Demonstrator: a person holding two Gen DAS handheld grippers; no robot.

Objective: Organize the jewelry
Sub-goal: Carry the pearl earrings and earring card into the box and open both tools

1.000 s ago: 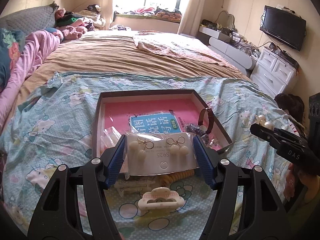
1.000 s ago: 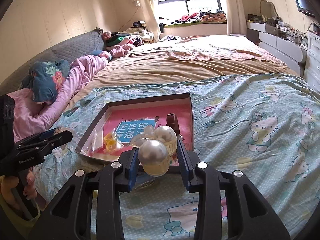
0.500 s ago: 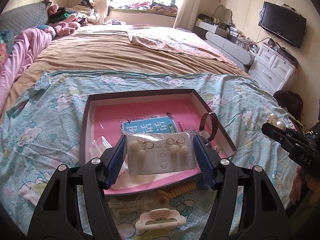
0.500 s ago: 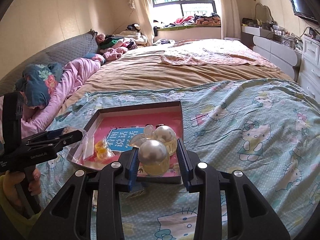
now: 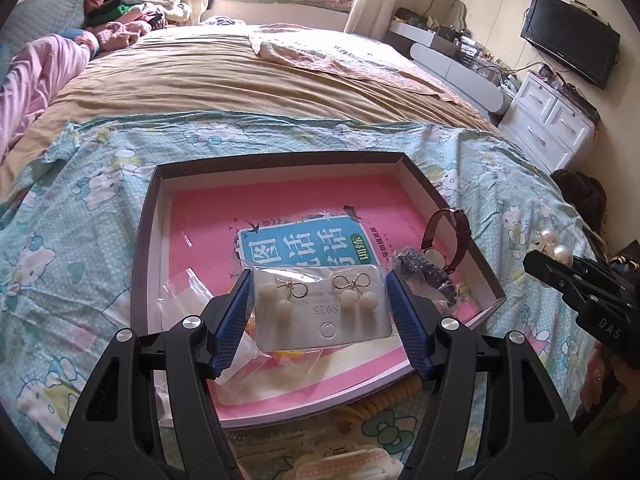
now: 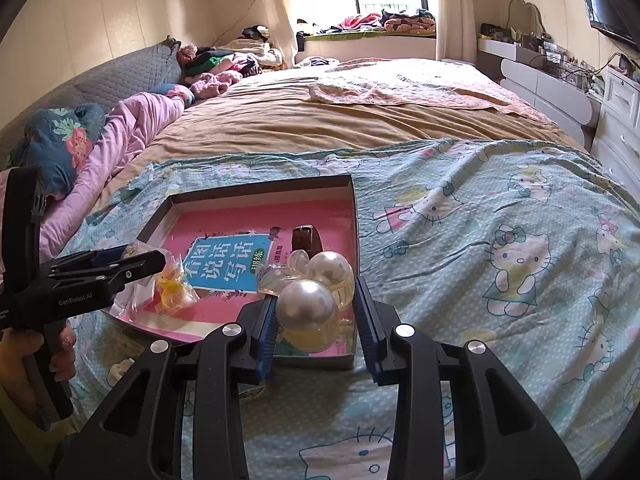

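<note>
My left gripper (image 5: 318, 312) is shut on a bagged earring card (image 5: 320, 308) with two pearl bow earrings, held over the near part of a shallow dark box (image 5: 280, 158) lined with a pink booklet. My right gripper (image 6: 316, 312) is shut on a clear hair clip with big pearls (image 6: 310, 306), held above the box's (image 6: 354, 196) near right corner. In the box lie a brown strap watch (image 5: 448, 236), a dark beaded piece (image 5: 428, 276) and a small bag with yellow items (image 6: 174, 286). The right gripper also shows at the right of the left wrist view (image 5: 560, 270).
The box rests on a teal Hello Kitty sheet (image 6: 480, 240) on a bed. A pink-and-white hair claw (image 5: 340, 464) and a yellow coil tie (image 5: 384, 398) lie on the sheet in front of the box. A white dresser (image 5: 556, 128) stands to the right.
My left gripper has moved forward with the earring card, from in front of the box to over its near part. My right gripper has edged closer to the box with the pearl clip.
</note>
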